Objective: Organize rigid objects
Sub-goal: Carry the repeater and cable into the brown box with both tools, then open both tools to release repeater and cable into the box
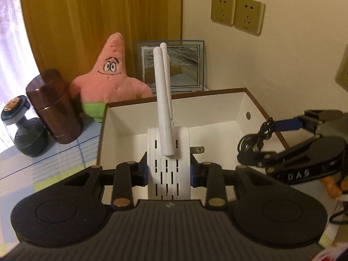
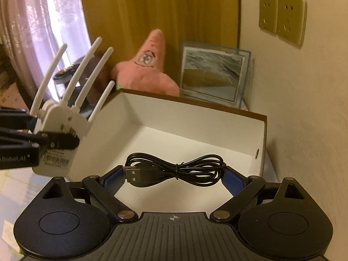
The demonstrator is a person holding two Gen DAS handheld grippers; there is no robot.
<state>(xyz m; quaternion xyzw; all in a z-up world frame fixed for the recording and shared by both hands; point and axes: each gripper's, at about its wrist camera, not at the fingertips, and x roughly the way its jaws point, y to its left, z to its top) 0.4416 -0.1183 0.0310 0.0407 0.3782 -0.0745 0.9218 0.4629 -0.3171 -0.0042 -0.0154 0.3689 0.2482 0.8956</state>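
My left gripper [image 1: 169, 169] is shut on a white wifi extender [image 1: 168, 161] with upright antennas and wall-plug prongs, held over the near edge of an open white box [image 1: 217, 106] with a brown rim. The extender also shows in the right wrist view [image 2: 63, 121], blurred, at the box's left wall. My right gripper [image 2: 174, 175] is shut on a bundled black USB cable [image 2: 174, 169], held above the inside of the box [image 2: 195, 117]. In the left wrist view the right gripper [image 1: 271, 137] and cable [image 1: 254, 139] are at the box's right rim.
Behind the box stand a pink star plush [image 1: 111, 80], a framed picture [image 1: 174, 67], a brown cylindrical container [image 1: 54, 108] and a dark green bottle [image 1: 24, 130]. A wall with two sockets [image 1: 237, 13] is on the right. A yellow curtain [image 1: 97, 21] hangs behind.
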